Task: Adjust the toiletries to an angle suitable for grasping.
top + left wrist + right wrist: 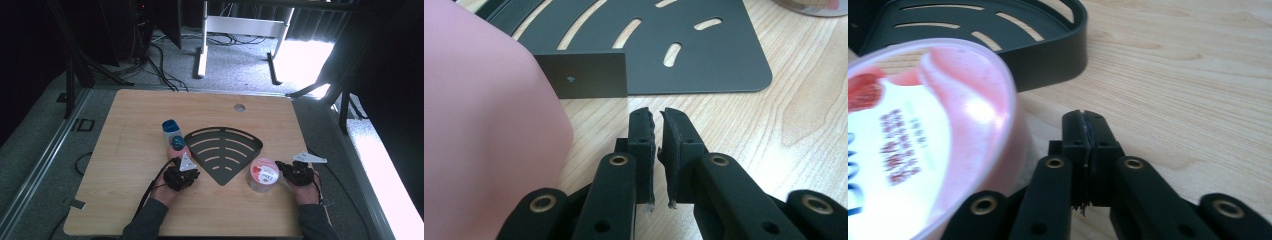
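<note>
A black fan-shaped slotted rack (pixel 223 131) lies mid-table. Left of it lies a pink bottle (pixel 175 142) with a blue cap. My left gripper (pixel 187 172) rests just below the bottle's base. In the left gripper view the bottle's pink body (pixel 479 125) sits at left, and the left gripper (pixel 657 112) has only a thin slit between its pads, with nothing in it, facing the rack (pixel 704 60). A pink lidded tub (pixel 262 175) stands right of the rack's point. My right gripper (pixel 280 166) is beside it; in its own view the right gripper (pixel 1083 114) is shut and empty, right of the tub (pixel 923 130).
The wooden table (pixel 150 215) has a round hole (pixel 239 107) near its far edge. Beyond that edge are floor cables (pixel 160 65) and a white stand frame (pixel 240 25). The rack's raised rim (pixel 1048 60) stands just ahead of the right jaws.
</note>
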Motion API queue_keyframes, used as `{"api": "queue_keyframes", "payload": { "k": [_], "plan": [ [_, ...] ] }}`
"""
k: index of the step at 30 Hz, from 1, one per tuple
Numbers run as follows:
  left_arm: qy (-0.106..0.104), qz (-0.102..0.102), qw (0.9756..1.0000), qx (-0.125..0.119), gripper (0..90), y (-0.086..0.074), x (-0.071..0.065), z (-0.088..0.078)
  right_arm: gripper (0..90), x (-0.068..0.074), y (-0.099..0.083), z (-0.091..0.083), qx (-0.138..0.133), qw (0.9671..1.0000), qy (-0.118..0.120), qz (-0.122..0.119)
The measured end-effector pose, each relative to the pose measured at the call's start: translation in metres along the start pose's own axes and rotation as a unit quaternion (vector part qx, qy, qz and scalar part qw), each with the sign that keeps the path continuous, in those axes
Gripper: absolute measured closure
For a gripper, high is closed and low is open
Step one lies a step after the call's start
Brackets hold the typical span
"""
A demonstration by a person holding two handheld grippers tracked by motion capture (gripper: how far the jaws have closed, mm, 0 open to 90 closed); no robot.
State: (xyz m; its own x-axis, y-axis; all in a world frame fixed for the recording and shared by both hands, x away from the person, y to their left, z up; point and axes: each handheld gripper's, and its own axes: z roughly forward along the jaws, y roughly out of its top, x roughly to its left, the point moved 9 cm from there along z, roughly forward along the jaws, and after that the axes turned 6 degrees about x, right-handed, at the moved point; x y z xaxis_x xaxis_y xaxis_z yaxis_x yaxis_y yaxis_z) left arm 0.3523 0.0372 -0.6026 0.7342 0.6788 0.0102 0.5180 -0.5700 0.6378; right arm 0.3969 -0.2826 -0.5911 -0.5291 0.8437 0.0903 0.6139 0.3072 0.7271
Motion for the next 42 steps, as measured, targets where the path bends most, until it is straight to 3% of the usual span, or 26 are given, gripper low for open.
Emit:
{"api": "queue_keyframes", "payload": {
  "k": [10, 16, 26, 32, 42],
  "plan": [
    [-0.008, 0.001, 0.9999, -0.005, 82.8, 0.001, -0.002, 0.000, 89.8, 0.007, -0.001, 0.002, 0.007, 0.9996, 0.023, -0.017],
    [-0.017, 0.012, 0.9998, -0.006, 80.8, 0.002, -0.009, 0.002, 89.6, 0.016, -0.002, 0.003, 0.011, 0.9987, 0.039, -0.030],
    [-0.040, 0.016, 0.9987, -0.028, 78.2, 0.012, -0.018, -0.009, 88.3, 0.030, -0.004, 0.002, 0.015, 0.9975, 0.053, -0.044],
    [-0.047, 0.030, 0.9978, -0.036, 70.5, 0.019, -0.028, -0.011, 89.1, 0.041, -0.006, 0.001, 0.020, 0.9960, 0.064, -0.059],
    [-0.085, 0.045, 0.9950, -0.024, 57.4, 0.021, -0.047, -0.005, 89.2, 0.057, -0.008, 0.001, 0.027, 0.9931, 0.083, -0.078]
  ]
}}
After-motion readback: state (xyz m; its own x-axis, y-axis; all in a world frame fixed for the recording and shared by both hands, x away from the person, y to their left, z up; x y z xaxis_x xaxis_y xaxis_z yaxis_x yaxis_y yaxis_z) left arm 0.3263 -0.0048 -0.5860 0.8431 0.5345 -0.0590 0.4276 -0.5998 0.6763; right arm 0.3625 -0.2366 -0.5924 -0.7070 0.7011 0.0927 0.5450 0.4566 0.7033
